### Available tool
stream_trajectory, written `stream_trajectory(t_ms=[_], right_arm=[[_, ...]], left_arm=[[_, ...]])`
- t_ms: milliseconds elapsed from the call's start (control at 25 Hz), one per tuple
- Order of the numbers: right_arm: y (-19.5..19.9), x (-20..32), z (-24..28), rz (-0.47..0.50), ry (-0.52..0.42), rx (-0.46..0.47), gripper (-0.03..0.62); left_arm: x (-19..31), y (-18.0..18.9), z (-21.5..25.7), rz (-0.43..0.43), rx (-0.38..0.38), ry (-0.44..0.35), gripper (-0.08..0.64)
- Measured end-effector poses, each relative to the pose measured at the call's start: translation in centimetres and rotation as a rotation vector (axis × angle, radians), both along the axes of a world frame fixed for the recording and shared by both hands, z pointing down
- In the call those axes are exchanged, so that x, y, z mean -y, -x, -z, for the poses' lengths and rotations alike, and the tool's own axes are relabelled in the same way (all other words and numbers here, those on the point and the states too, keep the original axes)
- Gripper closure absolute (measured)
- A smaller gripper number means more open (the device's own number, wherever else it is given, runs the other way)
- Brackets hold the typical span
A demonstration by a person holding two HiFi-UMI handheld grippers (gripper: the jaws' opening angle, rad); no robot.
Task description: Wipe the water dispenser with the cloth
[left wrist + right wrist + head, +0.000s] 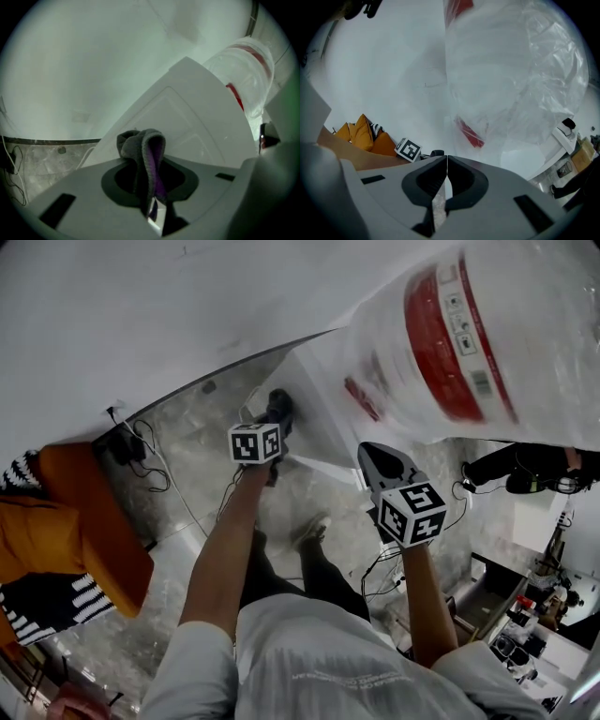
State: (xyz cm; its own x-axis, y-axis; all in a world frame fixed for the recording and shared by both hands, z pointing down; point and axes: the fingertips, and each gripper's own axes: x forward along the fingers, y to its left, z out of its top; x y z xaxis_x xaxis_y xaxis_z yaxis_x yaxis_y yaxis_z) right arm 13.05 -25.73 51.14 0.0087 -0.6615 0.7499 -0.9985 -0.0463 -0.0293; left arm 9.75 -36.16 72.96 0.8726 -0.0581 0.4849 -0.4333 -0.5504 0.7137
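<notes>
Two grippers: left gripper (151,168) clamped on the cloth (140,143); right gripper (446,159) shut on nothing.
Cloth: bunched in the left jaws, at the water dispenser (192,112) side panel; contact unclear.
Progress: judged early, no wiped streaks show and the panels remain.
Container: bottle (525,70) on the dispenser's top, plastic-wrapped, fill level unreadable.

No wording can be read anywhere. The red label (441,343) on the water bottle (548,352), just beyond the right hand-held gripper (380,461), bears small blurred print. The shirt (319,652) print is too faint.
</notes>
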Motion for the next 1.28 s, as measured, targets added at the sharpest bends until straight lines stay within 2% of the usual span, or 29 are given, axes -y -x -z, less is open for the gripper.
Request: stream_trajectory(t_ms=[80,240,400,520,640,840,920,1040,1120,1280], right_arm=[[-0.1,-0.2,0.1,0.003,-0.006,0.003,0.577],[0.0,-0.8,0.1,0.014,-0.009,0.017,0.577],[0.2,-1.5,0.0,0.042,-0.012,0.030,0.577],[0.5,-2.3,0.1,0.075,-0.012,0.038,0.577],[0.9,-2.8,0.1,0.127,-0.016,0.049,0.577],[1.9,-4.5,-0.1,0.201,-0.020,0.066,0.577],[2.4,-5.2,-0.5,0.228,-0.016,0.074,0.577],[2.5,-6.5,-1.4,0.264,-0.004,0.087,0.577],[2.5,-7.5,-2.1,0.287,0.005,0.098,0.577],[2.5,-9.0,-4.1,0.330,0.036,0.118,0.577]], left_arm=[[-1.8,-0.3,0.1,-0.008,-0.018,0.026,0.477],[-4.9,-0.7,0.6,0.036,-0.076,0.119,0.477],[-7.5,-0.8,1.3,0.032,-0.088,0.135,0.477],[-9.3,-0.8,2.4,0.055,-0.130,0.146,0.477],[-10.4,-0.7,3.3,0.099,-0.167,0.142,0.477],[-13.0,-1.0,4.7,0.129,-0.181,0.099,0.477],[-13.4,-0.9,5.0,0.175,-0.193,0.081,0.477],[-13.6,-0.8,4.4,0.246,-0.217,0.098,0.477],[-13.8,-0.8,3.5,0.266,-0.207,0.103,0.477],[-12.9,-1.0,1.9,0.297,-0.176,0.063,0.477]])
